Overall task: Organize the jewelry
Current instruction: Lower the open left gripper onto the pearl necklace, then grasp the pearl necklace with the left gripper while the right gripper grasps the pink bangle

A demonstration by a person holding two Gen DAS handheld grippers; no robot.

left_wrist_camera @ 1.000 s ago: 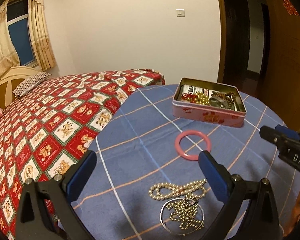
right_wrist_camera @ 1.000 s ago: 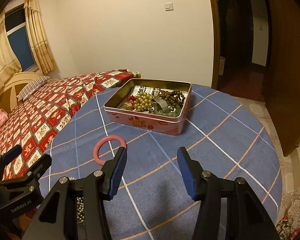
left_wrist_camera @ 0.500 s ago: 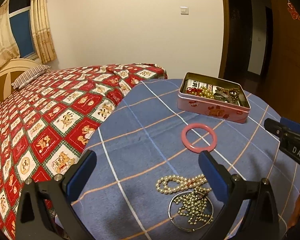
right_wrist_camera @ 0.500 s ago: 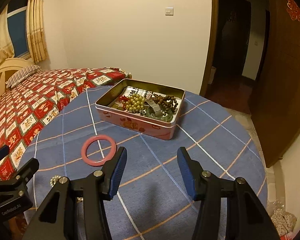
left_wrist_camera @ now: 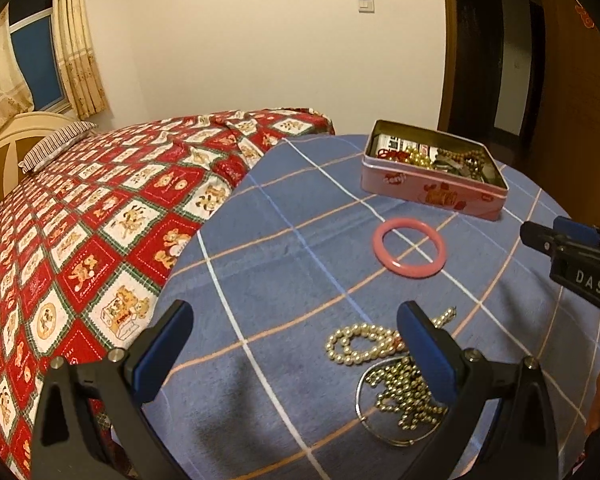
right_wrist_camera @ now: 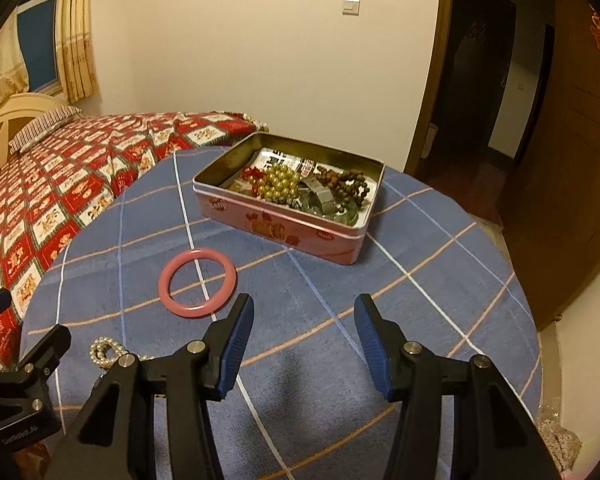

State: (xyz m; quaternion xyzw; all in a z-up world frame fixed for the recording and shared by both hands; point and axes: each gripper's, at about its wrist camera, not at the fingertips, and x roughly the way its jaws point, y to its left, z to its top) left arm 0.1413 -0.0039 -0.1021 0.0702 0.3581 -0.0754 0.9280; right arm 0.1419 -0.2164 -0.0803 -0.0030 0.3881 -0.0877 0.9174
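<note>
A pink tin box [right_wrist_camera: 300, 236] [left_wrist_camera: 432, 194] holding several bead strings stands at the far side of the round table. In front of it a pink bangle [right_wrist_camera: 197, 283] [left_wrist_camera: 409, 247] lies flat on the blue checked cloth. A pearl string [left_wrist_camera: 360, 346] [right_wrist_camera: 105, 351], a gold bead chain [left_wrist_camera: 404, 396] and a thin wire ring [left_wrist_camera: 366, 414] lie nearer, partly behind my left gripper's right finger. My left gripper [left_wrist_camera: 296, 354] hangs open over bare cloth left of the pearls. My right gripper [right_wrist_camera: 303, 340] is open, empty, to the right of the bangle.
A bed with a red patterned cover [left_wrist_camera: 100, 208] [right_wrist_camera: 60, 176] runs along the table's left side. A dark doorway [right_wrist_camera: 480, 92] and a wooden door [right_wrist_camera: 572, 168] stand at the right. The blue cloth [right_wrist_camera: 440, 300] is bare on the right half.
In both views the tin, bangle and beads have shifted a little across the picture as both hands drifted and the right gripper rolled. Neither gripper's opening changed; nothing was touched.
</note>
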